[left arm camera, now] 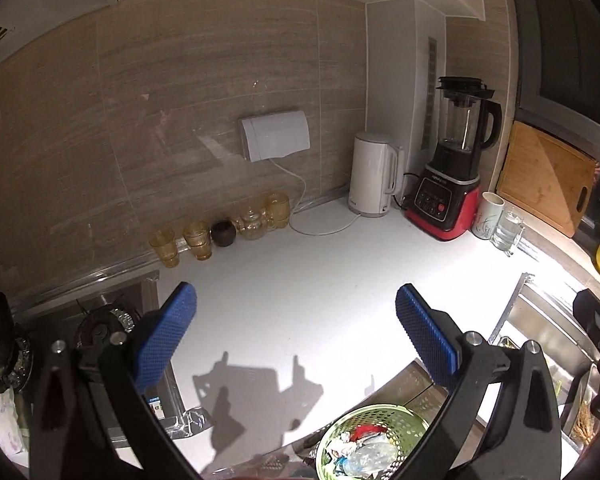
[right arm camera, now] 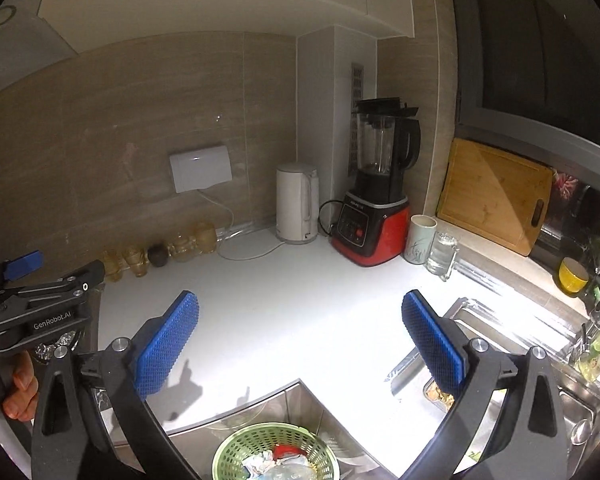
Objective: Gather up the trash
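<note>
We hold the left gripper point(left arm camera: 296, 332) and right gripper point(right arm camera: 300, 340) wide apart, gripping nothing, above the white counter point(right arm camera: 300, 288); the trash point(right arm camera: 278, 466) lies in the green basket point(right arm camera: 236, 446) below them.

Kitchen corner. White worktop point(right arm camera: 284, 292), L-shaped, lit hard from the right w/ sharp shadows. Back wall point(left arm camera: 140, 120) = beige wood-grain tile, white socket cover point(left arm camera: 275, 139) mounted on it w/ white cable down to worktop. White boxed column point(right arm camera: 320, 120) in the corner w/ vent strip. Dark window point(right arm camera: 540, 60) on right, grey frame. Steel sink point(right arm camera: 512, 340) right, gas hob point(left arm camera: 100, 324) left.
</note>
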